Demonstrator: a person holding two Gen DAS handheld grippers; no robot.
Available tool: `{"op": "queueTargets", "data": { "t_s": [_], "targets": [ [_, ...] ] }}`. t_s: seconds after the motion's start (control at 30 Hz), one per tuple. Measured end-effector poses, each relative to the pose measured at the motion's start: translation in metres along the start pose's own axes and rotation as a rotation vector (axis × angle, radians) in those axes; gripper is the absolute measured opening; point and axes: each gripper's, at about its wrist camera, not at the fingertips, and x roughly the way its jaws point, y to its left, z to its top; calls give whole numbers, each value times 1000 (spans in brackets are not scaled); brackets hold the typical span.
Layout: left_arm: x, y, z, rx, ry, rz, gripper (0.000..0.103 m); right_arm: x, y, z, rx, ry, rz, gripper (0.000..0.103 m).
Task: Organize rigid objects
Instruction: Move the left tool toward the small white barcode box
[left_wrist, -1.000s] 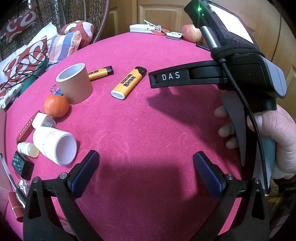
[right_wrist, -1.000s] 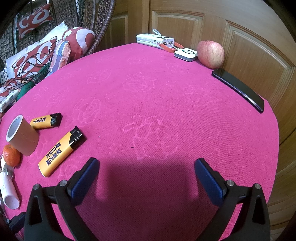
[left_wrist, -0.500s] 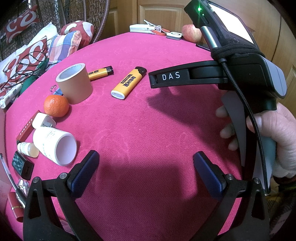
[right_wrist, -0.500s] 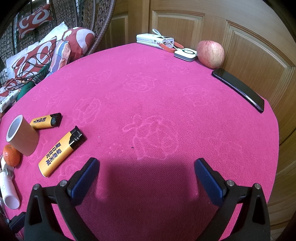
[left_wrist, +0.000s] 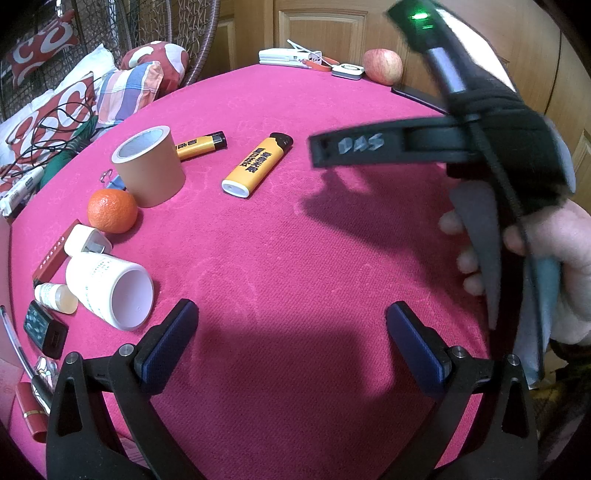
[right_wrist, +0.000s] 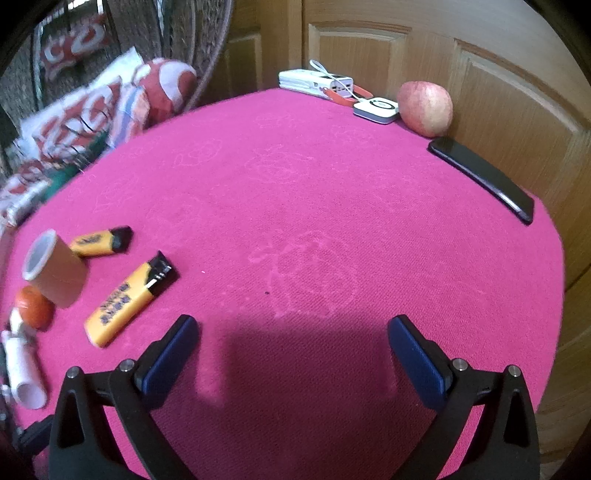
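Over the pink tablecloth, left gripper and right gripper gape, empty.

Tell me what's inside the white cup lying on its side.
The white cup shows bare white inner wall at its open mouth, nothing visible inside. Its deepest end is hidden from this angle.

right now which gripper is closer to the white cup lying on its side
Left. The left gripper has its left finger right beside the white cup. The right gripper sits further right across the table; its view shows the cup only at the far left edge.
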Motion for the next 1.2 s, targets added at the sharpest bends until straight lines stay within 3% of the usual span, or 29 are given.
{"op": "queueTargets", "data": {
  "t_s": [0.17,0.37,0.4,0.47,0.53,0.63,0.73,0.8,0.9,1.0,1.1,1.2],
  "targets": [
    [0,0,0,0,0,0,103,-21,-22,7,39,-79,162,103],
    [0,-6,1,-62,6,43,103,-65,-32,19,4,-283,336,103],
    [-2,-9,1,-69,10,27,103,-69,-32,20,-7,-303,356,103],
    [-15,-16,2,-72,-3,-77,103,-74,-29,23,-33,-321,367,103],
    [-41,-24,2,-41,-77,-113,103,-79,-26,24,-58,-337,379,103],
    [-93,-22,1,-6,-219,-77,103,-87,-24,24,-87,-372,418,103],
    [-143,9,-6,-123,-336,-12,103,-93,-17,25,-132,-399,406,103],
    [-170,43,-20,-266,-403,84,103,-96,-12,24,-162,-415,425,103],
    [-186,91,-49,-450,-427,118,103,-91,-5,24,-193,-400,461,103],
    [-184,126,-74,-582,-345,132,103,-78,4,27,-237,-346,482,103],
    [-180,118,-83,-553,-312,172,103,-62,13,29,-286,-264,509,103],
    [-164,99,-82,-463,-280,210,103,-41,18,31,-317,-185,476,103]
  ]
}}
